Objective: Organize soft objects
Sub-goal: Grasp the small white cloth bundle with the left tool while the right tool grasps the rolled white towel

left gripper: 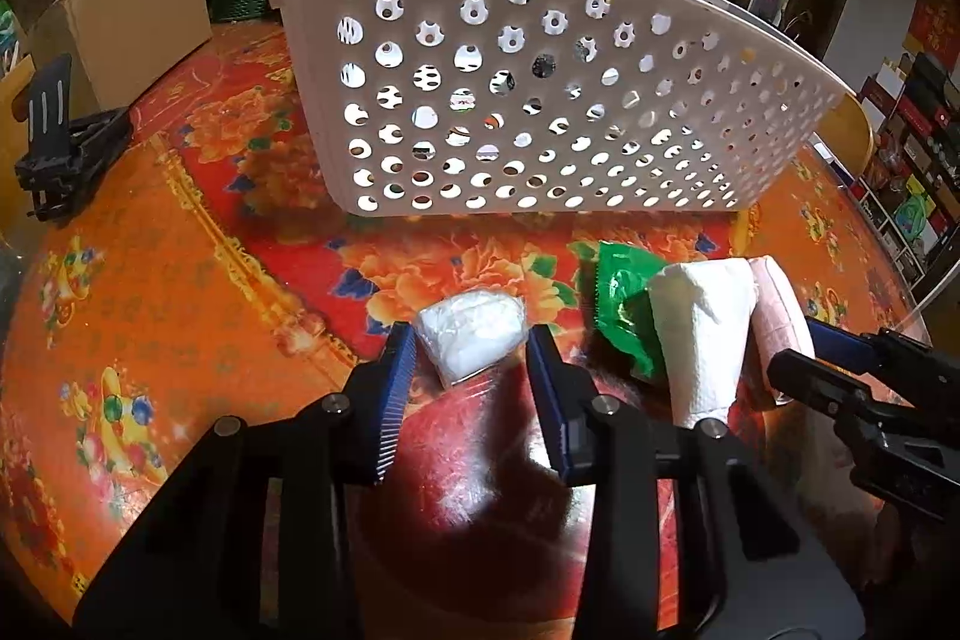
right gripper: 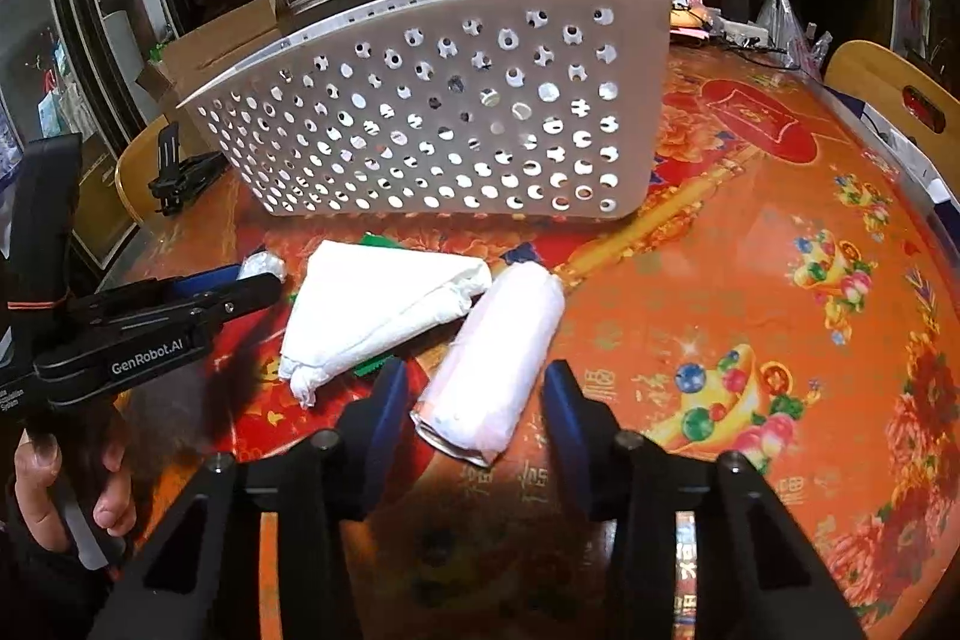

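A small white packet [left gripper: 471,340] is lying low in the middle. A white folded tissue [right gripper: 378,310] is sitting beside a pink roll [right gripper: 498,370], both below the holey white basket [right gripper: 456,124].

One white perforated basket [left gripper: 540,100] beyond the jaws; four soft items: clear-wrapped white packet [left gripper: 471,340], green packet [left gripper: 624,304], white paper bundle [left gripper: 702,334], pink-white roll [right gripper: 498,364].

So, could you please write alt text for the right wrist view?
The right tool straddles a pale pink roll on a red flowered tablecloth, its pads not yet pressing it. Left of it lies a folded white paper towel; behind stands a white perforated basket.
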A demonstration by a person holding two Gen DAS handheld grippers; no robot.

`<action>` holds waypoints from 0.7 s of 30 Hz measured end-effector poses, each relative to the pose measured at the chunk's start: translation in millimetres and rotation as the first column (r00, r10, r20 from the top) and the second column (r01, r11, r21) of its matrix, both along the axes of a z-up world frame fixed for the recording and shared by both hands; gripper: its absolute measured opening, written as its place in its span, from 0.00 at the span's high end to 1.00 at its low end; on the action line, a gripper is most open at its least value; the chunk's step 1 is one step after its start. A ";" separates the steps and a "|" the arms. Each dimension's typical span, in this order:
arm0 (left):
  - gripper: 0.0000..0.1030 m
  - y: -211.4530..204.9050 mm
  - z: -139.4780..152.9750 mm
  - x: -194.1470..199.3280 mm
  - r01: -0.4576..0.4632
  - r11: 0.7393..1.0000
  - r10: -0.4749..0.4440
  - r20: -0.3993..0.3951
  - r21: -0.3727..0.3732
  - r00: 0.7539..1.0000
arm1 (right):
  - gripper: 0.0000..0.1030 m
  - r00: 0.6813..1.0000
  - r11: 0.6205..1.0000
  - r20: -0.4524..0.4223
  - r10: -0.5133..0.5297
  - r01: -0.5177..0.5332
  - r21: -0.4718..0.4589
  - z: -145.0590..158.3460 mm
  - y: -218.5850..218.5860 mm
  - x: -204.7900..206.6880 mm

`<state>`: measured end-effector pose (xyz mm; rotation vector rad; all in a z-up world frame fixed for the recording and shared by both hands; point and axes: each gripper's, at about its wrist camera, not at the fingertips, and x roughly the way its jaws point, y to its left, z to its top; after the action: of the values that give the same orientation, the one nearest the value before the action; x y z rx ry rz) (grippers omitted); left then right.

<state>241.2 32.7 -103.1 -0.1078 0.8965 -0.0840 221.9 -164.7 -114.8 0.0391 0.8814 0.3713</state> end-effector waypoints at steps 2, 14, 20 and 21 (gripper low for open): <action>0.65 0.3 -0.1 -0.3 0.002 1.000 -0.002 0.000 -0.002 1.000 | 0.61 1.000 1.000 -0.003 0.001 -0.001 -0.002 -0.8 -0.3 0.6; 0.67 1.1 5.2 -9.4 0.005 1.000 -0.005 0.042 0.000 0.999 | 0.66 1.000 1.000 -0.006 0.000 0.000 0.008 -2.0 -3.4 2.1; 0.67 -1.2 9.3 -13.5 0.025 1.000 -0.025 0.059 -0.007 0.998 | 0.68 0.999 1.000 0.035 -0.010 0.009 0.028 3.9 -5.5 -3.7; 0.67 -0.8 9.9 -13.9 0.026 1.000 -0.025 0.060 -0.010 0.998 | 0.68 0.999 0.999 0.042 -0.009 0.008 0.035 5.1 -6.5 -4.8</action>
<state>227.3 31.9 -93.2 -0.1035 0.8379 -0.1152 217.1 -171.2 -109.8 0.0675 0.8330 0.3784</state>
